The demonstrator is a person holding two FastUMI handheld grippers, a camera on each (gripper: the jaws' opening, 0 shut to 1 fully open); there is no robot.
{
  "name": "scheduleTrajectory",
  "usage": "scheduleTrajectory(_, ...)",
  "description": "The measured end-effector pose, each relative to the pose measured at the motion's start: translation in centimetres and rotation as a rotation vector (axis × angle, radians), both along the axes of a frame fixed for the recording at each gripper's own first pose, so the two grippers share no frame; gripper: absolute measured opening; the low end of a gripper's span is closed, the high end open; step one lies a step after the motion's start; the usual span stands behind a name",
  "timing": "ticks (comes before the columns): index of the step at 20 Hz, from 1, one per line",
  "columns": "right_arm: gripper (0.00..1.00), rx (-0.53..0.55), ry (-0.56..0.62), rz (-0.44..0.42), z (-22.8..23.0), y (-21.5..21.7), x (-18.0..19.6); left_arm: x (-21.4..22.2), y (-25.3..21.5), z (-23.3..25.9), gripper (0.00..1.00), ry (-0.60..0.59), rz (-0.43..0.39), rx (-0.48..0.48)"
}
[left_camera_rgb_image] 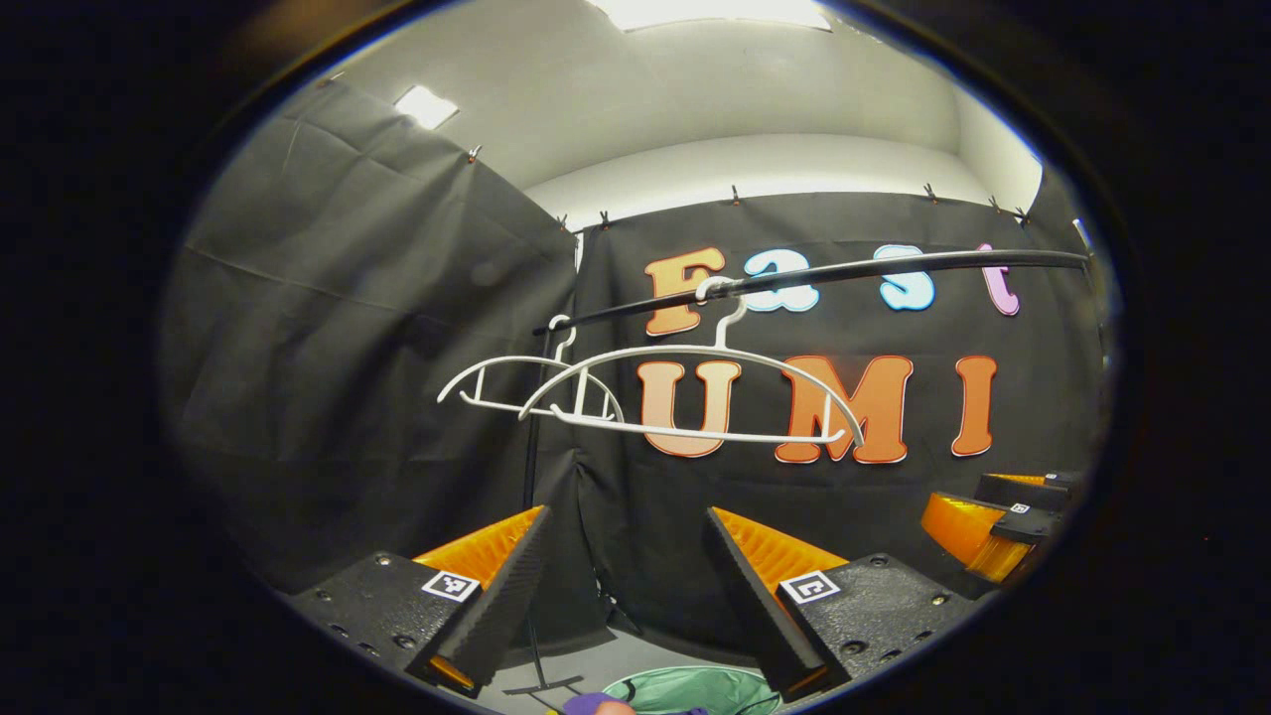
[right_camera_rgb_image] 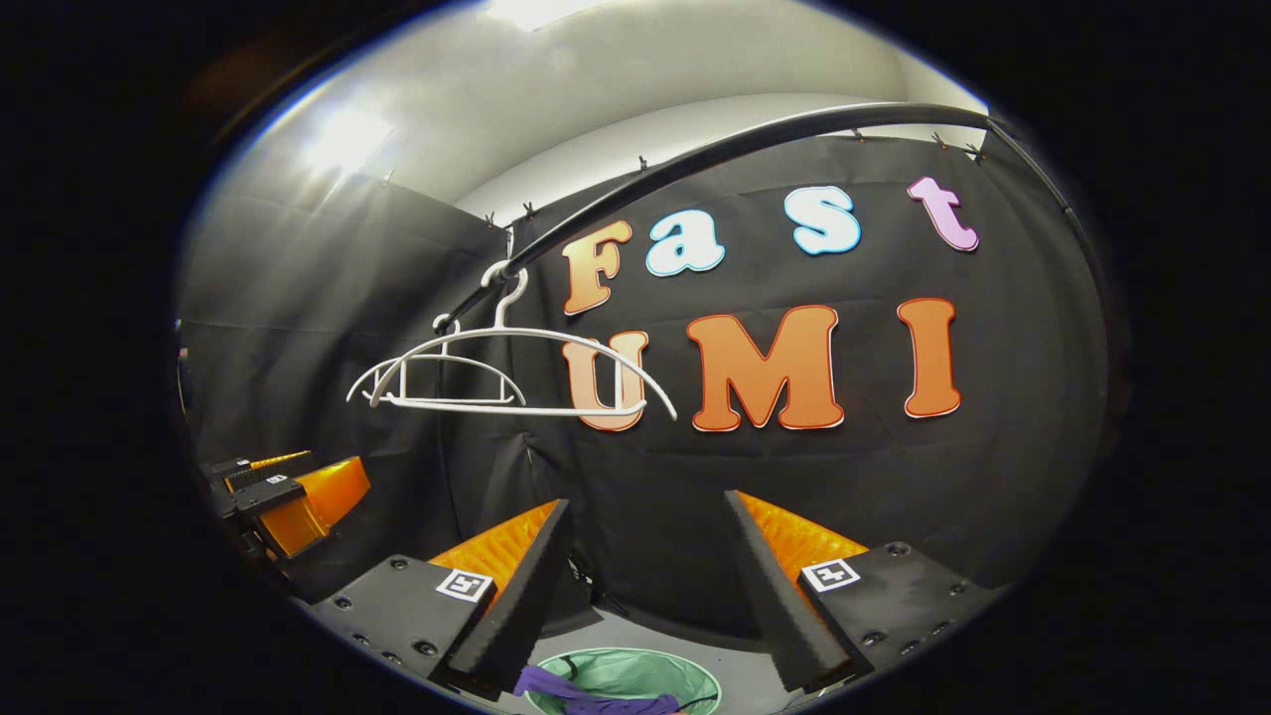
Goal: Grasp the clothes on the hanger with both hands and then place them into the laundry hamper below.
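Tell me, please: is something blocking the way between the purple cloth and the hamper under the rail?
Nothing visible does. The purple cloth already lies across the rim of the green hamper. Both white hangers on the rail are bare. The left gripper and right gripper are open and hold nothing.

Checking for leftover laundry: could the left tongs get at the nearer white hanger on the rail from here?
Probably yes: the left tongs stand open and empty below the bare hanger, with nothing between them.
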State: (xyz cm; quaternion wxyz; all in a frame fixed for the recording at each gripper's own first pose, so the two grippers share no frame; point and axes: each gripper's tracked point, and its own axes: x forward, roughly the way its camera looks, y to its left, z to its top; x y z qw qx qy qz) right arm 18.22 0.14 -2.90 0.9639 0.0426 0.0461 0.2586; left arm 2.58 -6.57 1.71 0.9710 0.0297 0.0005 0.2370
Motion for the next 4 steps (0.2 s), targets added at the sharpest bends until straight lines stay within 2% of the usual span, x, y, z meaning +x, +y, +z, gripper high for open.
scheduleTrajectory(4, 0.98, 0.004, 0.006, -0.013, -0.26, -0.68, 0.13, 0.8, -0.54, -0.48, 0.92, 0.007, -0.018, -0.011)
